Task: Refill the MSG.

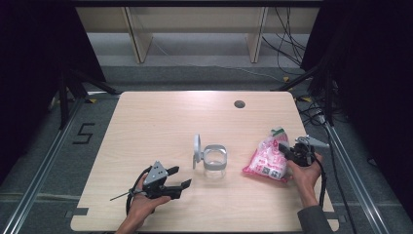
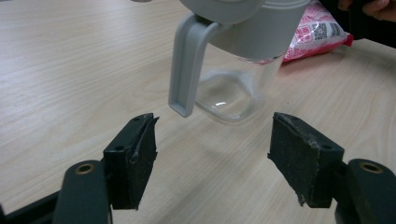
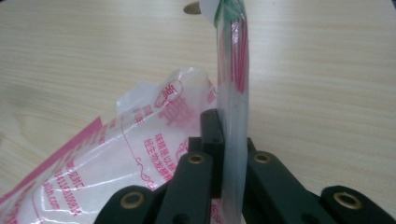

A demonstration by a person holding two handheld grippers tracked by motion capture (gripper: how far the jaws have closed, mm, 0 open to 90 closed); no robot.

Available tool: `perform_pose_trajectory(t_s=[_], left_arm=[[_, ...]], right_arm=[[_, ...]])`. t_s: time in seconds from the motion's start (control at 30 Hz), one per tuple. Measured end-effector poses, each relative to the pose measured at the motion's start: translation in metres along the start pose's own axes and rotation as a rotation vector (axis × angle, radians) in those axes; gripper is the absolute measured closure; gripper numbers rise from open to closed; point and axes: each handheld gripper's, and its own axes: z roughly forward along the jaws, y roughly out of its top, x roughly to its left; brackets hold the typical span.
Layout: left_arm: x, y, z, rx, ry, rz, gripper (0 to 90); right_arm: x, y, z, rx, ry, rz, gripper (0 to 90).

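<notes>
Right gripper [image 1: 286, 150] fingers are clamping the pink-and-white bag's [image 1: 267, 160] upper edge at the counter's [image 1: 146, 126] right side. Left gripper [image 1: 179, 176] fingers are standing released, facing the clear pitcher [image 1: 213, 160] mid-counter.

Surface: light wood-grain table [image 1: 146, 126], rounded corners, standing on grey floor.
Far edge: small dark round hole [image 1: 239, 104], probably a cable port.
Middle: clear pitcher [image 1: 214, 163] with grey rim and handle, standing upright.
Right side: pink-and-white plastic bag [image 1: 267, 161] lying near the right edge, its top raised.
</notes>
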Motion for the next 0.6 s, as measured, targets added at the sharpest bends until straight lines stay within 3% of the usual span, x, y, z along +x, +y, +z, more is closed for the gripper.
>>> perform_pose_trajectory(t_s=[0.03,0.07,0.1,0.13,0.2,0.23,0.3,0.33,0.37,0.43,0.5,0.53,0.6], left_arm=[[0.0,0.0,0.001,-0.002,-0.006,0.002,31.0],[-0.001,0.0,0.0,0.002,0.0,0.007,31.0],[-0.001,-0.001,0.001,-0.004,-0.009,-0.003,31.0],[-0.001,-0.001,0.001,-0.005,-0.01,-0.006,31.1],[-0.003,-0.002,0.002,0.006,-0.015,0.0,31.5],[-0.004,-0.003,0.003,0.006,-0.02,-0.005,31.6],[-0.005,-0.003,0.004,0.015,-0.021,-0.002,31.5],[-0.006,-0.004,0.004,0.014,-0.022,0.0,31.5],[-0.007,-0.004,0.004,0.008,-0.025,-0.004,31.6],[-0.008,-0.004,0.005,0.007,-0.032,0.001,31.6],[-0.01,-0.004,0.006,0.012,-0.039,0.0,31.6],[-0.011,-0.004,0.006,0.017,-0.042,0.001,31.6],[-0.012,-0.004,0.007,0.017,-0.039,0.003,31.7]], right_arm=[[0.001,0.001,-0.001,-0.01,-0.017,0.011,90.0],[0.0,0.003,-0.002,-0.04,0.009,-0.018,90.0],[0.004,0.003,-0.006,-0.05,0.025,0.011,90.0],[0.001,0.004,-0.008,-0.063,0.04,-0.032,90.0],[0.008,0.005,-0.016,-0.102,0.085,0.019,90.0],[0.007,0.007,-0.022,-0.103,0.099,-0.018,90.0],[0.014,0.008,-0.032,-0.126,0.116,0.01,90.0],[0.015,0.008,-0.034,-0.157,0.148,0.003,90.0],[0.018,0.009,-0.037,-0.169,0.15,0.003,90.0],[0.024,0.012,-0.041,-0.187,0.169,-0.001,90.0],[0.035,0.015,-0.049,-0.173,0.19,0.039,90.0],[0.037,0.018,-0.05,-0.185,0.188,0.002,90.0],[0.046,0.02,-0.056,-0.189,0.201,0.011,90.0]])
